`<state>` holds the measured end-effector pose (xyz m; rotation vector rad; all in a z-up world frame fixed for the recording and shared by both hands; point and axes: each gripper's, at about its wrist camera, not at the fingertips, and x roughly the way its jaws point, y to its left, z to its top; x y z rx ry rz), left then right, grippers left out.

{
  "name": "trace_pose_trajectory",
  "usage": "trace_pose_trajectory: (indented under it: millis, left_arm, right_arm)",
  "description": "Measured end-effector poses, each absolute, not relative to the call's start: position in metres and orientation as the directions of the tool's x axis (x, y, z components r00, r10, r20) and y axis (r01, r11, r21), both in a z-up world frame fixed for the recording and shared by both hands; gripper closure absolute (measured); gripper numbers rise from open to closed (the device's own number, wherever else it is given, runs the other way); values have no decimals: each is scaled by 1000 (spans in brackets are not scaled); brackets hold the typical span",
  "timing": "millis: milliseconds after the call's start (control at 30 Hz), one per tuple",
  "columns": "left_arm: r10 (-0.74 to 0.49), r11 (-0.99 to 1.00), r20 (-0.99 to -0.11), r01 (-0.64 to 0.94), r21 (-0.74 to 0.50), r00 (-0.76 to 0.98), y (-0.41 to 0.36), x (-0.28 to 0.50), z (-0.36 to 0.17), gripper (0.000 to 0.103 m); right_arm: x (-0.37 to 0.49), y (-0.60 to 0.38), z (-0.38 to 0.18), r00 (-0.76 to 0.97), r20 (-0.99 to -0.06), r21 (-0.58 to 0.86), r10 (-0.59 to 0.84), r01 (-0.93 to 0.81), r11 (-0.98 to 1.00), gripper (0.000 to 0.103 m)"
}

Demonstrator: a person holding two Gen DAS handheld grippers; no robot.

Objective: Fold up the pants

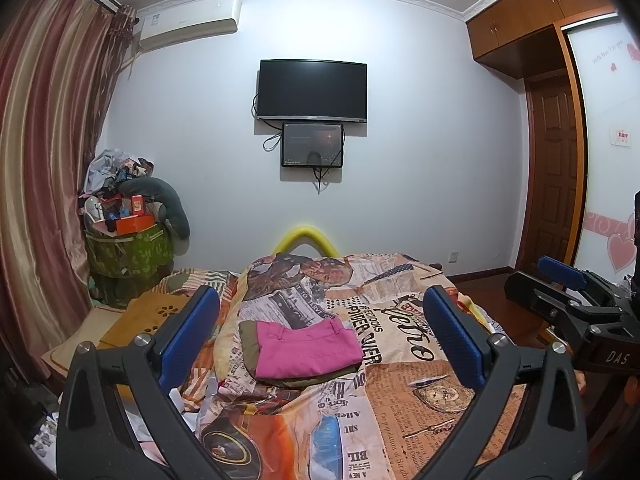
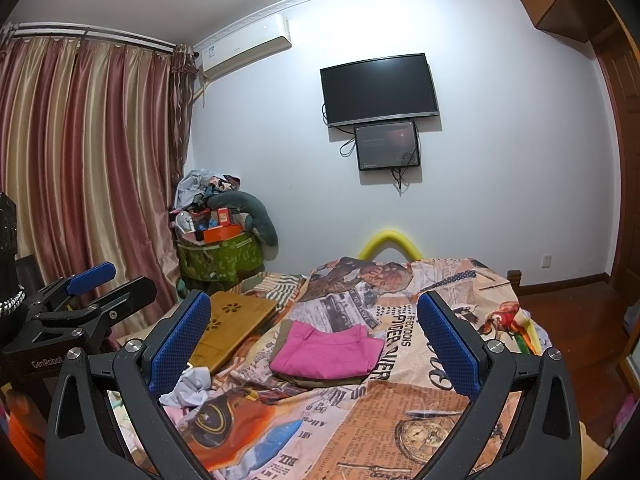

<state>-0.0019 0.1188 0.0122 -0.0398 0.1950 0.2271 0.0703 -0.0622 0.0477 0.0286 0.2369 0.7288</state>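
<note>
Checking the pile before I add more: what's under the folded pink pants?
An olive-green folded garment lies under the pink pants, showing along their edges, on the newspaper-print bedspread. The rest is covered.

Left gripper [image 1: 320, 330] is held w/ jaws spread wide above newsprint-pattern bedspread [image 1: 400, 396]. Folded pink pants [image 1: 306, 348] are laid flat on an olive garment [image 1: 250, 340], possibly also pants. Right gripper [image 1: 560, 280] is seen at frame edge.
</note>
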Motion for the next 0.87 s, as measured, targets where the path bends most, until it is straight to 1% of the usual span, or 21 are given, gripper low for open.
trace_pose_trajectory:
  millis: [167,867]
  left_arm:
    - [224,973,-186,-229,-9,957,116,-3,13,0]
    - [192,981,-205,-196,1,960,115,0,12,0]
  right_arm:
    - [70,-63,48,720,-207,108,663,-656,747,0]
    - [71,-62,44,717,-223,103,661,-657,747,0]
